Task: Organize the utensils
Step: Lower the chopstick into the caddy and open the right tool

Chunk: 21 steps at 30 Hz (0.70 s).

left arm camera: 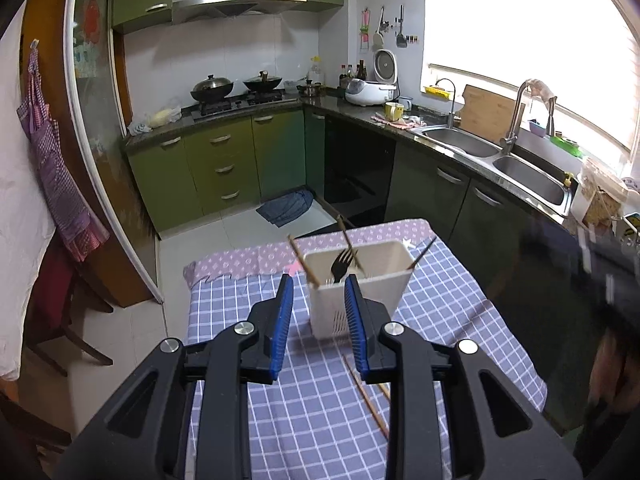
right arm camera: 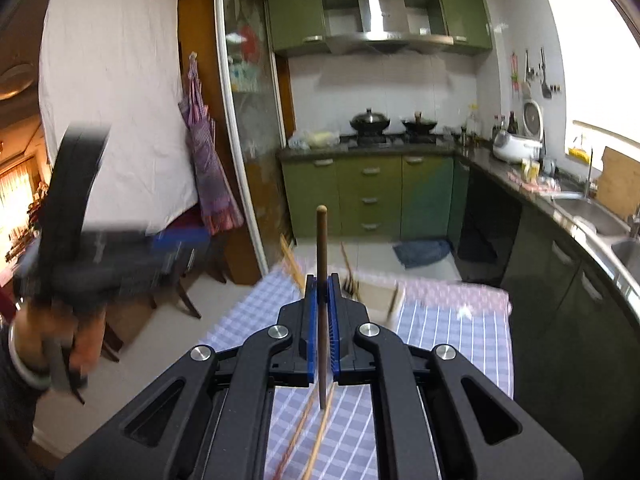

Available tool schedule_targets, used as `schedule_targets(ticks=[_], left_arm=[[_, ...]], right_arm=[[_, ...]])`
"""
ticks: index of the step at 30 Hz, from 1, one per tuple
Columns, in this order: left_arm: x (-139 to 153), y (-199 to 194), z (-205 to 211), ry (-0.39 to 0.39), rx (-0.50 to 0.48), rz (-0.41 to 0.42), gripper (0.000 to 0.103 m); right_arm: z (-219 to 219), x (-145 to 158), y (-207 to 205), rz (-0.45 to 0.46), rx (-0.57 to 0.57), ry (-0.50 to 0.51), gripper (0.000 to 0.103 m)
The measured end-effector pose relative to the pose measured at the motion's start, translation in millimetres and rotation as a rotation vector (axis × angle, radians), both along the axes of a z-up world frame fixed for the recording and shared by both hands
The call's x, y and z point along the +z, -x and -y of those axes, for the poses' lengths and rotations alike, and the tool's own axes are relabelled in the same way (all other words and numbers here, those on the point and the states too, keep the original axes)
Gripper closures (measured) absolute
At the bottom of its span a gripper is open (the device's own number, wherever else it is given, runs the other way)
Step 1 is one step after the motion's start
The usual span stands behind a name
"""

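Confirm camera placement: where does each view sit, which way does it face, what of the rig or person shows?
Left wrist: on the left gripper, jaws open and empty, facing the white utensil holder on the checked tablecloth.
Right wrist: on the right gripper, shut on a dark chopstick; the left hand shows blurred.
Shared: holder, tablecloth, loose chopsticks, green kitchen behind.

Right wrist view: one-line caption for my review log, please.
Right hand-held gripper clamps a dark chopstick upright above the checked tablecloth, white utensil holder beyond.
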<state>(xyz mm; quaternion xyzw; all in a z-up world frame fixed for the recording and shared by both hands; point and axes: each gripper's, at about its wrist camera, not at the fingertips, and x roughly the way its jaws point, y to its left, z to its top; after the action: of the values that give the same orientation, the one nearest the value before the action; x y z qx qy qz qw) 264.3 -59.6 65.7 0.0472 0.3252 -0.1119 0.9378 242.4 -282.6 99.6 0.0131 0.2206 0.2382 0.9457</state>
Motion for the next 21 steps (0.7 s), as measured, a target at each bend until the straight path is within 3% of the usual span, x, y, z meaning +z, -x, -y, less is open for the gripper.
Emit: schedule_targets(ticks=[5,9,16,21], left_arm=[[-12.6,10.7,-13.7,0.014,-0.003,-0.039,0.078],[-24.9,15.5,-20.5,0.009,-0.004,-0.07,0.078],[-46.2,11.3,-26.0,0.006,-0.006,-0.129,0.078],[-56.4,4.3,-23.4,0.004,-0.002,-0.168,0.078]], right_arm=[[-9.2,36.7,-47.8,0.048,-0.073,-0.034,0.097],[-12.4,40.2,-92.8,0.035,-0.145,-0.022,0.097],[-18.9,-12.2,-154.4,-0.083,-0.19,0.05,0.097],[-25.1,-40.8,-162.3,-0.134,-0.169,0.106,0.097]])
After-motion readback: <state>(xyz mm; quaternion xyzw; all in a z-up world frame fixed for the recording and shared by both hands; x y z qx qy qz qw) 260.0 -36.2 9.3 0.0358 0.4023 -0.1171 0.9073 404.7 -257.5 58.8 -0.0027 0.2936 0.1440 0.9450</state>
